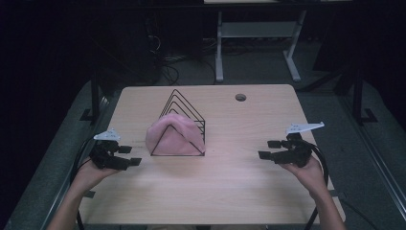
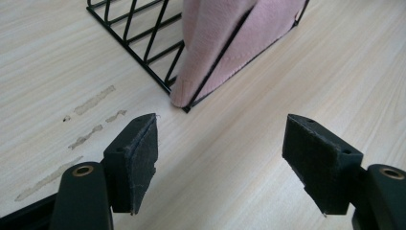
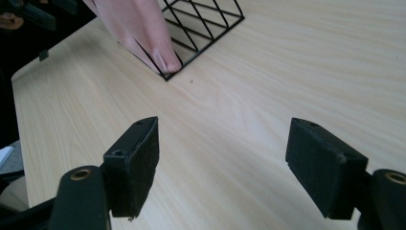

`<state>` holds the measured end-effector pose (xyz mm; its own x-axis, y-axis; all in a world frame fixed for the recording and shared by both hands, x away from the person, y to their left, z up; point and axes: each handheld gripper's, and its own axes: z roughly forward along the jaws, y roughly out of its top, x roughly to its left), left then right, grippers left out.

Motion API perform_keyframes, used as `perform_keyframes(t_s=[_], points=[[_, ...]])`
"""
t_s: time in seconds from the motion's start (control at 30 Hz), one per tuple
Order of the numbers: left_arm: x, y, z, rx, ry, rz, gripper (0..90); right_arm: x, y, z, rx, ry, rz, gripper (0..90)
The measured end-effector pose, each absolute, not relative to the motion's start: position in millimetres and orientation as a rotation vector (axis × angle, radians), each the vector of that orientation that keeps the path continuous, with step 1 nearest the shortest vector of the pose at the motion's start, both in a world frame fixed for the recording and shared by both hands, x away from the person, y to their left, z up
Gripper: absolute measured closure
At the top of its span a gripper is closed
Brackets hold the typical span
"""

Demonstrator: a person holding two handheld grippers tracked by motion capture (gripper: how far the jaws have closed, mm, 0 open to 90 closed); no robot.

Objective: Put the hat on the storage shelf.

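Left gripper (image 1: 128, 155) hangs low over the table (image 1: 220, 191) with its jaws spread wide and nothing between them; in the left gripper view the felt pads (image 2: 143, 153) frame the near corner of a black wire rack (image 2: 143, 43), which lies straight ahead and close; right gripper (image 1: 269, 149), jaws equally wide and equally empty, stands on the opposite side of the rack and well apart from it, its own view showing a long stretch of bare wood before the rack's other near corner (image 3: 167, 76). A pink cloth (image 1: 173, 136) is draped over the rack's triangular wire dividers at the person's end, hanging down both slopes to the base; the rack's long axis runs away from the person, toward the table's far edge and its cable hole (image 1: 240, 97). By these positions the left gripper is the nearer to the cloth, and would likely reach its hanging edge first.
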<state>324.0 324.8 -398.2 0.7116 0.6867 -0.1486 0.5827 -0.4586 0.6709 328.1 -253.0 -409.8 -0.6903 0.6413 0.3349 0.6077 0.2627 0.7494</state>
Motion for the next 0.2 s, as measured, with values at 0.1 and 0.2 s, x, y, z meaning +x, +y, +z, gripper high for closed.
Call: perform_keyframes(t_s=[0.1,0.2], points=[[320,325,-399,2.197,0.953,0.186,27.8,318,-260,-416,1.243,2.456,1.427,25.9],[316,323,-403,2.186,0.951,0.194,27.8,306,-266,-420,1.25,2.447,1.437,24.8]])
